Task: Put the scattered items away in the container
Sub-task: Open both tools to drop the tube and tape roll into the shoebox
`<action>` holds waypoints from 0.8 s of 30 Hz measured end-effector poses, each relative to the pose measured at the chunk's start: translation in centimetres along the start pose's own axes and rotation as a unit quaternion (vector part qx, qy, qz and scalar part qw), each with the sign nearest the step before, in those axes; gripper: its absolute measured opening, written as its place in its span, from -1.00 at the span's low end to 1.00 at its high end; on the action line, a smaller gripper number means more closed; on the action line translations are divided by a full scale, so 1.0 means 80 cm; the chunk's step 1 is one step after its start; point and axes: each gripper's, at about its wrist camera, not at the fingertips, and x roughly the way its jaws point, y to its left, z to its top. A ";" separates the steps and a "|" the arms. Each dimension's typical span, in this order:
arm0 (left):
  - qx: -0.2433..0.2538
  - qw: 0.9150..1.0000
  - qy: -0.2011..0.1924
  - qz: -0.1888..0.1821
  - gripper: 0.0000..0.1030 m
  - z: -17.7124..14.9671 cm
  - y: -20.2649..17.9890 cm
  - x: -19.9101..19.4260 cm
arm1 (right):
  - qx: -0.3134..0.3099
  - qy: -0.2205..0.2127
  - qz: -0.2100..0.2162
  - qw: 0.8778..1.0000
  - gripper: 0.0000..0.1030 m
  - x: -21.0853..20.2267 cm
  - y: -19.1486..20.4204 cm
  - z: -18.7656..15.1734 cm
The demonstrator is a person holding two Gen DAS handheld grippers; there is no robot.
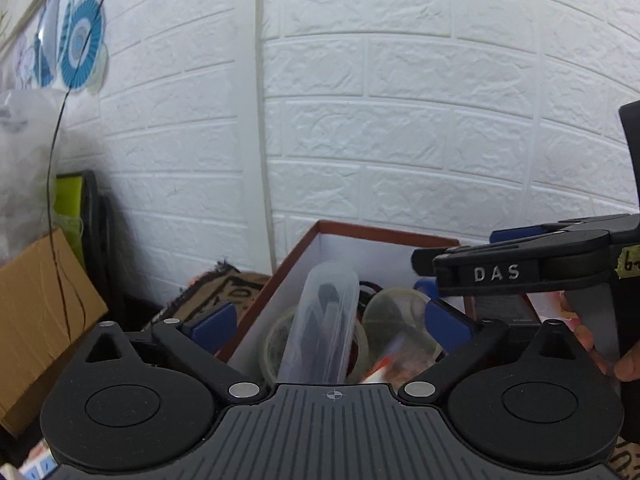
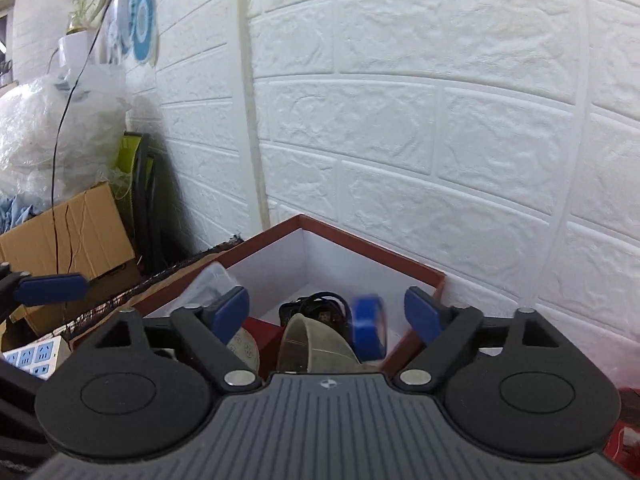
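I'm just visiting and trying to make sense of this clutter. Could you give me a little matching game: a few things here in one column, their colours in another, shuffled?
Things:
1. tape roll in the box
2. cardboard carton by the wall
3. box rim
4. brick wall

Colours:
A. white
B. reddish brown
C. blue
D. tan

Pairs: 1-C, 2-D, 3-B, 4-A
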 end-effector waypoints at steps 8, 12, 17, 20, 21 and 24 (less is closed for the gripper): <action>-0.015 1.000 0.007 0.003 1.00 -0.003 -0.020 -0.044 | 0.010 0.017 0.005 1.000 0.89 -0.052 -0.002 -0.011; 0.001 1.000 -0.002 0.001 1.00 -0.006 -0.046 -0.075 | 0.013 0.013 0.010 1.000 0.95 -0.091 -0.006 -0.016; 0.017 1.000 -0.004 -0.014 1.00 -0.016 -0.087 -0.108 | 0.024 0.012 0.018 0.999 0.95 -0.146 -0.016 -0.027; 0.028 0.999 -0.008 -0.029 1.00 -0.025 -0.116 -0.126 | 0.025 0.004 0.021 0.999 0.96 -0.180 -0.025 -0.037; 0.030 0.999 -0.009 -0.034 1.00 -0.027 -0.126 -0.131 | 0.025 0.001 0.022 0.999 0.97 -0.192 -0.028 -0.041; 0.038 0.998 -0.009 -0.051 1.00 -0.036 -0.155 -0.144 | 0.025 -0.006 0.022 0.999 0.98 -0.222 -0.041 -0.055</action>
